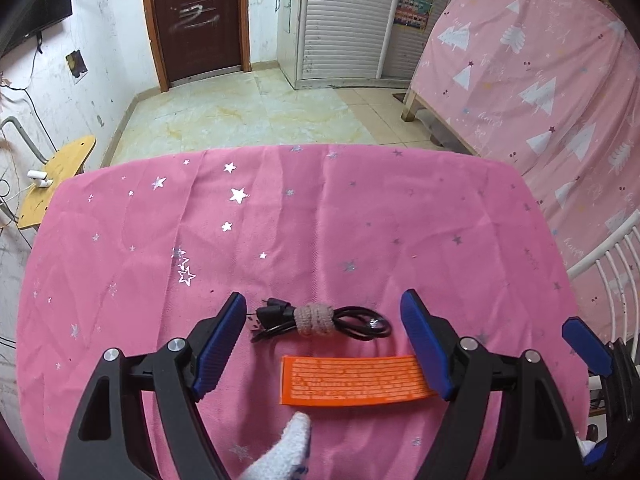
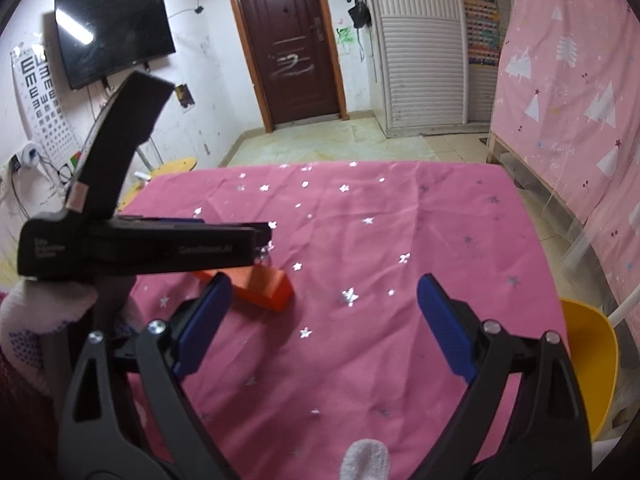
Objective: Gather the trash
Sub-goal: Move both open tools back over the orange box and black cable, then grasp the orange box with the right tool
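My view: tablecloth pink, scattered silver stars. Orange card, pale printed lines across it. Black cable, beige knitted band round its middle. My left gripper black, blue ribbed pads; right gripper same colours. Glove fingertip white, blue dots. Bed curtain pale pink, white trees. Door dark brown. Bin yellow.

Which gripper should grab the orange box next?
Left. The left gripper hangs open with the orange box between its fingers. The right gripper is also open but over bare pink cloth, the box off to its left.
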`<state>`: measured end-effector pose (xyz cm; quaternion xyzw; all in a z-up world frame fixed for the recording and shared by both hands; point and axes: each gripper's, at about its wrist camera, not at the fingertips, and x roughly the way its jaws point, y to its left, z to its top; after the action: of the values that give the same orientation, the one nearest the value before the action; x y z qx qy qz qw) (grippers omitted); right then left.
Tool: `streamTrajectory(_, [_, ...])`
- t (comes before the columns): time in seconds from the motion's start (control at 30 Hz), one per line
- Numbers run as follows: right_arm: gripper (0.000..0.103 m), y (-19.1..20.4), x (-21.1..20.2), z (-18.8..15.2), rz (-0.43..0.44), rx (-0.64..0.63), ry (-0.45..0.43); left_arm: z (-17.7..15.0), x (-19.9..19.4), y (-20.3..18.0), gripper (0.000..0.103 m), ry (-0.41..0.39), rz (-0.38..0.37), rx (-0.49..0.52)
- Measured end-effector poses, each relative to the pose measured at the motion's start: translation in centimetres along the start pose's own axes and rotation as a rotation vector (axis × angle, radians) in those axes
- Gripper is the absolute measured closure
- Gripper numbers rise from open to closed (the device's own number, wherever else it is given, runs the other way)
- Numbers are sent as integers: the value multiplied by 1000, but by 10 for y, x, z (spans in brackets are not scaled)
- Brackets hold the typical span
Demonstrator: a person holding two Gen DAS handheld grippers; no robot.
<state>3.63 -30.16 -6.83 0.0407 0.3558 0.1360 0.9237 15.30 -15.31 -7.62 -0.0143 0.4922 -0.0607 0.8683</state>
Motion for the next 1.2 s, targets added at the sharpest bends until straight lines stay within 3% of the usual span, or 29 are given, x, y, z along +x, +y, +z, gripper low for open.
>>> streamTrajectory(0.47, [10, 15, 6, -2, -4, -47, 39, -11, 1, -3, 32, -16, -5, 66])
streamTrajectory(0.73, [10, 29, 9, -3, 2, -78, 50, -10, -7, 25, 35, -35, -33, -11])
streamTrajectory(0.93, [9, 50, 20, 4, 27, -139, 61, -3, -34, 47, 35, -105, -29, -53])
streamTrajectory(1.2, [6, 78, 51, 15, 65, -205, 139, 2, -56, 69, 35, -146, -24, -85])
